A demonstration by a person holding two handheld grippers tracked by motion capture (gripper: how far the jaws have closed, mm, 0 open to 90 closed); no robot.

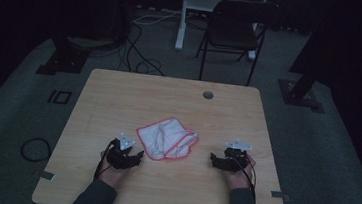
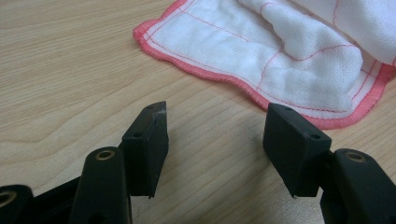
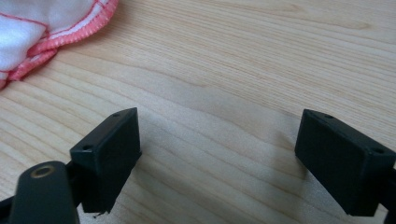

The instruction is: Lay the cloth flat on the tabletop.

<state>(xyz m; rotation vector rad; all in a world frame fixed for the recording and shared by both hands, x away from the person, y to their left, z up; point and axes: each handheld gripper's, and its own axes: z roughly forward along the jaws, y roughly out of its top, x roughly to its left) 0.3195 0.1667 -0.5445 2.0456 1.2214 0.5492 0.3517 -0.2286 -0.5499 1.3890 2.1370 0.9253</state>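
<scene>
A white cloth with a pink-red hem (image 1: 167, 138) lies crumpled and partly folded in the middle of the wooden table (image 1: 119, 96). My left gripper (image 1: 138, 154) rests on the table just left of the cloth, open and holding nothing. In the left gripper view the cloth (image 2: 280, 56) lies just beyond the gripper (image 2: 215, 122), whose jaws stand apart. My right gripper (image 1: 212, 158) sits to the right of the cloth, open wide and apart from it. The right gripper view has the gripper (image 3: 219, 123) over bare wood, with the cloth's hem (image 3: 46, 28) at the upper left.
A round cable hole (image 1: 208, 94) is set near the table's far edge. Behind the table stand a dark folding chair (image 1: 233, 31) and a white post (image 1: 182, 16), with cables (image 1: 138, 52) on the carpet. A coiled cable (image 1: 36, 148) lies on the floor at the left.
</scene>
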